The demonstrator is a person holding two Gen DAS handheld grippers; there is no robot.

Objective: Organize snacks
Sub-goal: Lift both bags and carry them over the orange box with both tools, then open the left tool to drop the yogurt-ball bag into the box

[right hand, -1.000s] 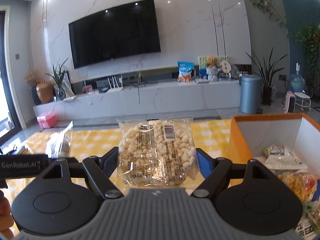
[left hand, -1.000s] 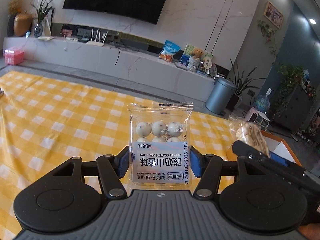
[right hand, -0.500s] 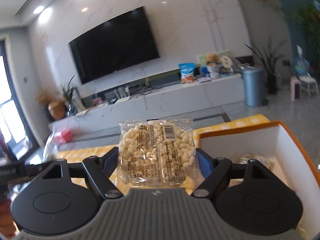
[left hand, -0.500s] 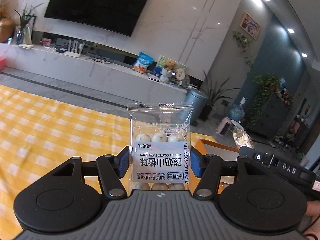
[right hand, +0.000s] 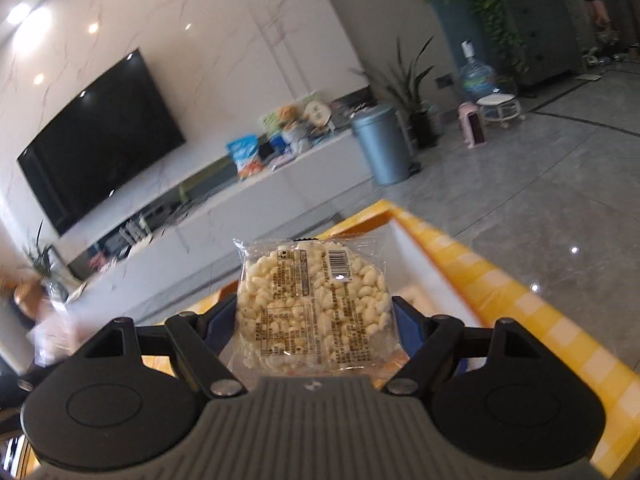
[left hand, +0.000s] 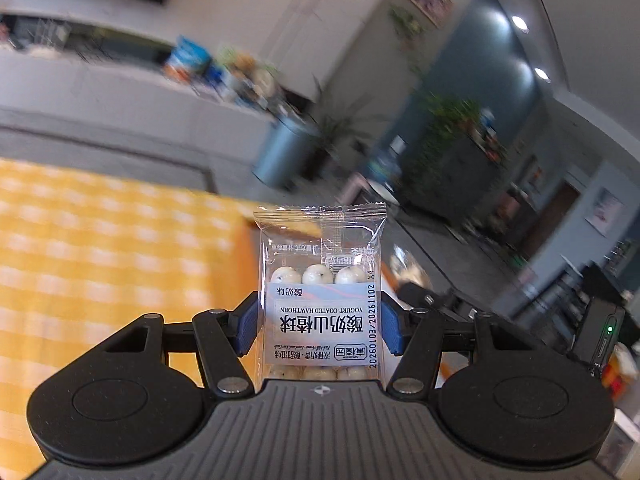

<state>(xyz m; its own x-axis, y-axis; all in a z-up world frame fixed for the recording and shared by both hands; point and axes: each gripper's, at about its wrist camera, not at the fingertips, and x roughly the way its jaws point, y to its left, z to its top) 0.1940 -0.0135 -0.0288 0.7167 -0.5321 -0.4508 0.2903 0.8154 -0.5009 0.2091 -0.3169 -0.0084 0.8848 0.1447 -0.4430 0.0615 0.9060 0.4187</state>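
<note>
- Left wrist view: the left gripper (left hand: 318,326) has its blue pads pressed on both sides of the hawthorn-ball packet (left hand: 321,300), which stands upright with its long axis at 12 o'clock. The yellow checked cloth (left hand: 100,248) spreads toward 9 o'clock; the surroundings are blurred.
- Right wrist view: the right gripper (right hand: 314,320) clamps the puffed-rice packet (right hand: 314,306) by its sides. The orange-rimmed box (right hand: 416,256) lies just beyond the packet, toward 1 o'clock, so this hand looks nearer the drop.

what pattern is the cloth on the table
Yellow and white checks on the tablecloth, clearest in the left wrist view.
</note>
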